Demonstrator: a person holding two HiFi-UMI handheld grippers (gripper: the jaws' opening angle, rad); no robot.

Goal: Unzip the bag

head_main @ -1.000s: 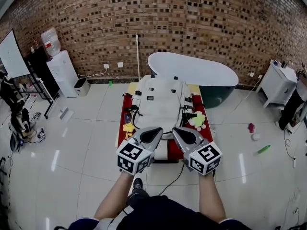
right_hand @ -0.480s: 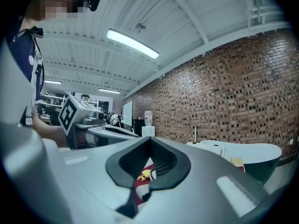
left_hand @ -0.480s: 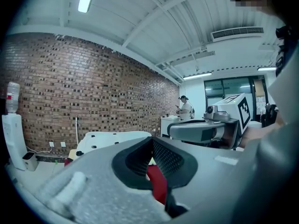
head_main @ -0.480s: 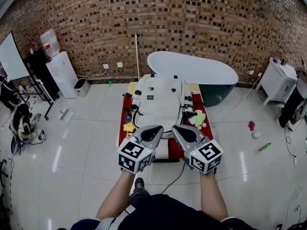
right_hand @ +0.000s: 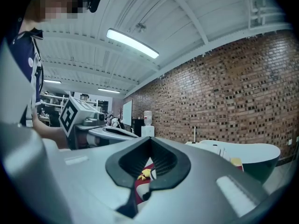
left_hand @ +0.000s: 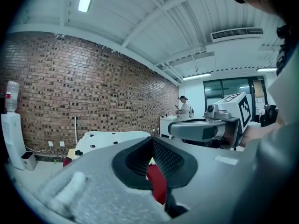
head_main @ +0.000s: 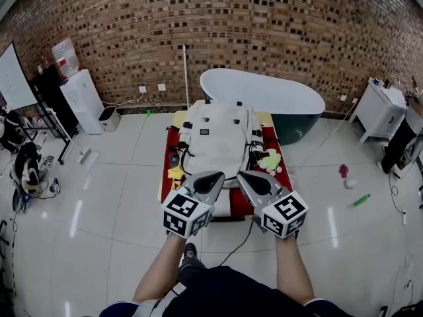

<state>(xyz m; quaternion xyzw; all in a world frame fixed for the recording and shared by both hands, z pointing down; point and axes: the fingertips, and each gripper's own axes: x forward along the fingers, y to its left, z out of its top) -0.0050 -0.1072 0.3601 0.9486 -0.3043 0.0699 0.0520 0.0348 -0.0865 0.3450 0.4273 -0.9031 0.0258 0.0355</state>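
Left gripper and right gripper are hovering side by side, jaws pressed together, gripping nothing. Beyond them the bag, a pale backpack, is lying flat on the red-covered table. It is probably going to handle soft and light, bunching under pull. Best hold is pinning fabric beside the zip while pinching the pull tab, which is too small to spot here.

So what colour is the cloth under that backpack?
Red. The cloth lies under the off-white backpack; the head view shows it best.

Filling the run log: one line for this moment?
stage: pre-contact | left gripper: shut, empty | right gripper: shut, empty | bag: ahead, untouched
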